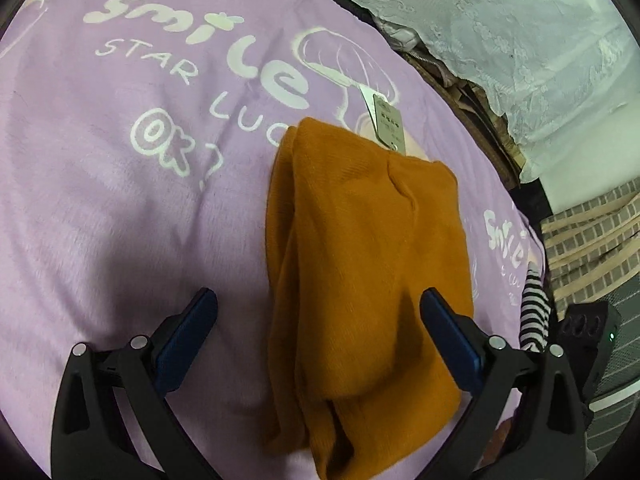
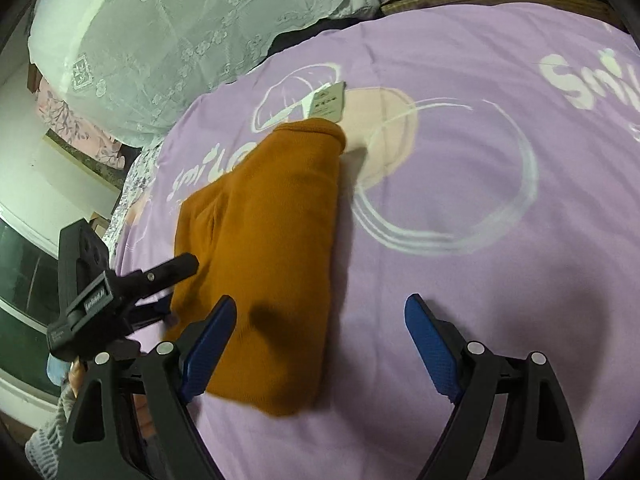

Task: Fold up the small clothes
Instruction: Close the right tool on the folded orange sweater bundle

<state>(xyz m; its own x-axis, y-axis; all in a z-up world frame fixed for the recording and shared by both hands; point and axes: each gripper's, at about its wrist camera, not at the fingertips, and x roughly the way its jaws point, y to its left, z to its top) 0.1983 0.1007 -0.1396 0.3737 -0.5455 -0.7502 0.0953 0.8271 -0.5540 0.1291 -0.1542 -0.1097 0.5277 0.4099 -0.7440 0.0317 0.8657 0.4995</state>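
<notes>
An orange knit garment (image 1: 360, 264) lies folded into a long strip on the purple blanket (image 1: 120, 200), with a paper tag (image 1: 386, 124) at its far end. My left gripper (image 1: 320, 306) hovers open above the strip's near half, one blue finger (image 1: 202, 312) over the blanket and the other over the garment's right side. In the right wrist view the same garment (image 2: 260, 240) lies left of centre with its tag (image 2: 330, 102). My right gripper (image 2: 322, 314) is open and holds nothing; its left finger (image 2: 218, 328) is over the garment's near edge.
White lace cloth (image 2: 160, 32) is piled at the blanket's far side. A black-and-white striped garment (image 1: 534, 312) and checked fabric (image 1: 592, 240) lie off the blanket's right edge. The left gripper's black frame (image 2: 92, 296) and a knitted sleeve (image 2: 52, 436) sit beside the garment.
</notes>
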